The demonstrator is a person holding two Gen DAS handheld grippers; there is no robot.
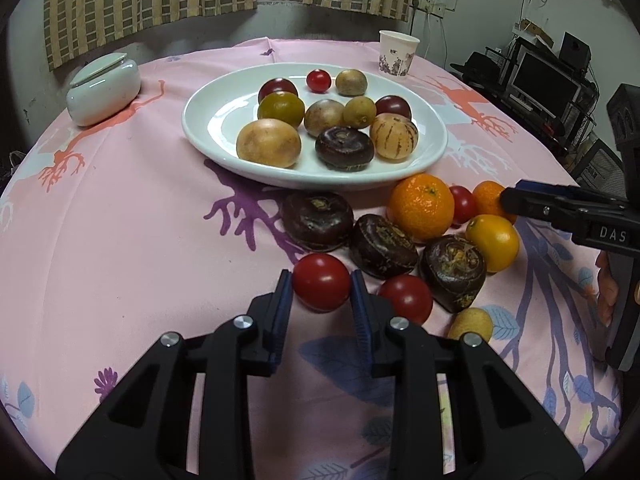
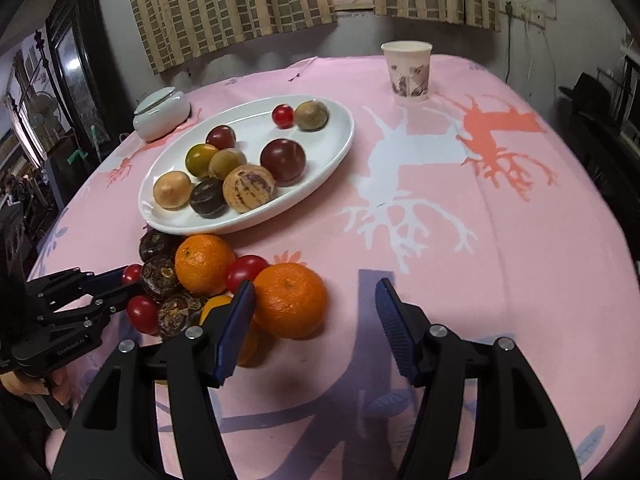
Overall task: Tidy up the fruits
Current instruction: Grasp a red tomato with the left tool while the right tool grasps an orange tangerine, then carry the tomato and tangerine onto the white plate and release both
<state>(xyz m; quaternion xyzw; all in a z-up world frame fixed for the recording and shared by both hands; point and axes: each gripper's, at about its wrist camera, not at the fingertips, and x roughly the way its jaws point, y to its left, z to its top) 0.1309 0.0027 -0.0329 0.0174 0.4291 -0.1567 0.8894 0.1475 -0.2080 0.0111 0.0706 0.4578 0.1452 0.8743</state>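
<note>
While our left gripper [image 1: 321, 294] pinches a tomato [image 1: 321, 287] near us, the plate [image 1: 208, 120] lies straight ahead. Our right gripper [image 2: 316, 308] stands spread, its left finger beside an orange [image 2: 292, 300].

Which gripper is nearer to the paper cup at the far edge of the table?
Right. The right gripper hangs open over bare cloth, the paper cup straight ahead. The left gripper is farther off, shut on a red tomato at the near edge.
</note>
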